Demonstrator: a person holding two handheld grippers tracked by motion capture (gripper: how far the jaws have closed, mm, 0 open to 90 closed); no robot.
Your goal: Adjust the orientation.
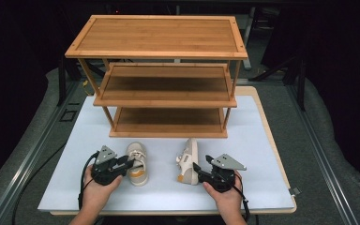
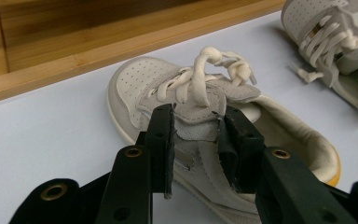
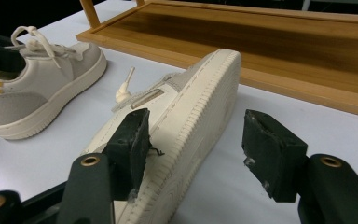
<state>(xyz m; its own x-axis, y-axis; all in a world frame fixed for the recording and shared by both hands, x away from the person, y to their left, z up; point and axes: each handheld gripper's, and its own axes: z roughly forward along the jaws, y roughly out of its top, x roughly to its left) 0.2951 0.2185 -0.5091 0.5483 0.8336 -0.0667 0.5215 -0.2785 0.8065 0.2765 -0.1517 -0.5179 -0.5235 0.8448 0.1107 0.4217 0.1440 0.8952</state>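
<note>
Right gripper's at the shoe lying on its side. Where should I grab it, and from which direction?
Grip the tipped shoe across its heel end, one pad on the ribbed sole, the other on the upper. Come in level from the person's side, as the right gripper is lined up now: the sole faces the free right jaw, and the jaws stand wide enough to straddle it.

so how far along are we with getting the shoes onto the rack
Nothing is shelved yet: the wooden rack holds no shoes. In hand: the left gripper straddles the upright shoe at its tongue, and the right gripper is open around the sole of the shoe lying on its side. Left: grip, lift and place both.
</note>
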